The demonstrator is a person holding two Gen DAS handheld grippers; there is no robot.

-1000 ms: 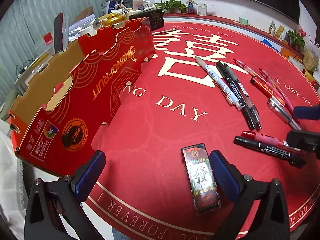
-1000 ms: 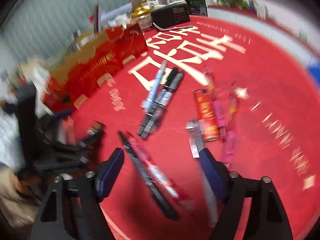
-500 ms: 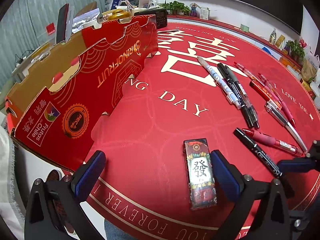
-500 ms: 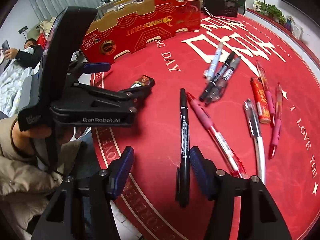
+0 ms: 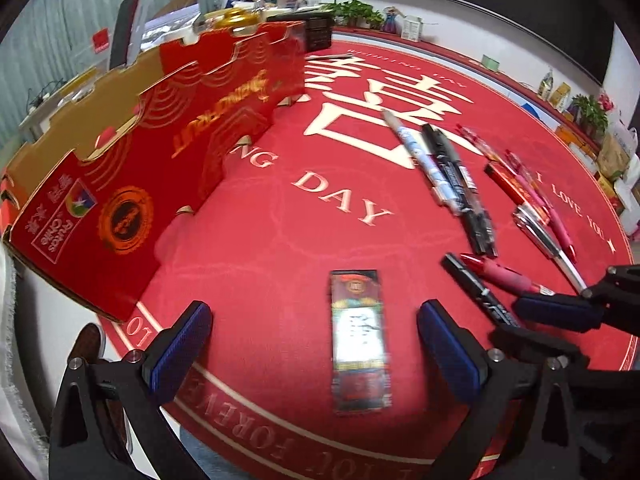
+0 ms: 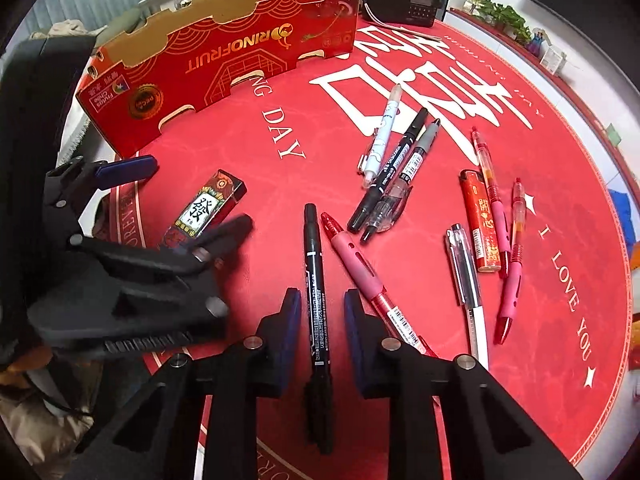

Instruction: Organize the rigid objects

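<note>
A black marker lies on the red table mat between the blue pads of my right gripper; the jaws have narrowed around it with small gaps still showing on both sides. It also shows in the left wrist view. My left gripper is open, its pads on either side of a small box with a Chinese character, seen also in the right wrist view. A long red cardboard fruit tray stands at the mat's left edge.
Several pens and markers lie scattered on the mat, with a pink-grip red pen right beside the black marker, a clear pen and a red lighter. A black radio sits behind the tray.
My right gripper moved down over the black marker and narrowed its jaws around it. My left gripper shifted a little toward the small box and stayed open.
</note>
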